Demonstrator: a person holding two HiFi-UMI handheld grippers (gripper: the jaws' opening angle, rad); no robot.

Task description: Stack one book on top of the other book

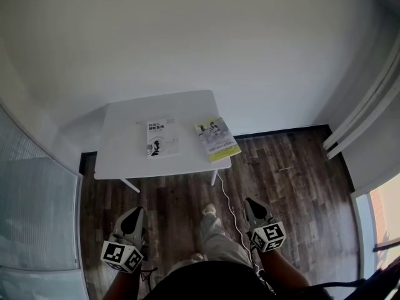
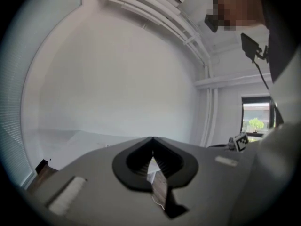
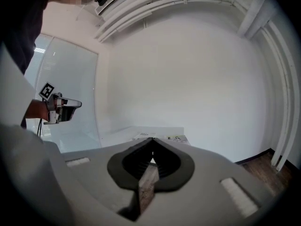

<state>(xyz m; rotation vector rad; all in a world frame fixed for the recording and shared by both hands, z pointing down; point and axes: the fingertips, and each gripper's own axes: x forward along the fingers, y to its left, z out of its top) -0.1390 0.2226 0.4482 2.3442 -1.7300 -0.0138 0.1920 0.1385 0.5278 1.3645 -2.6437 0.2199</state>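
Since white book (image 1: 162, 137) and green book (image 1: 217, 139) are lying well off on counter (image 1: 125, 149), left tongs (image 1: 134, 214), right tongs (image 1: 252, 204) are hanging clenched, empty. Nothing is being stacked yet.

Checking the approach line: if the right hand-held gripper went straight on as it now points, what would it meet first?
The right hand-held gripper would probably meet the white table first, near the green book; depth is unclear.

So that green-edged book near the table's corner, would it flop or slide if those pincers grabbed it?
The green-edged book looks thin, likely a paperback, so it would probably sag if lifted by one edge. It lies flat on the smooth white table, so a push would likely slide it rather than tip it.
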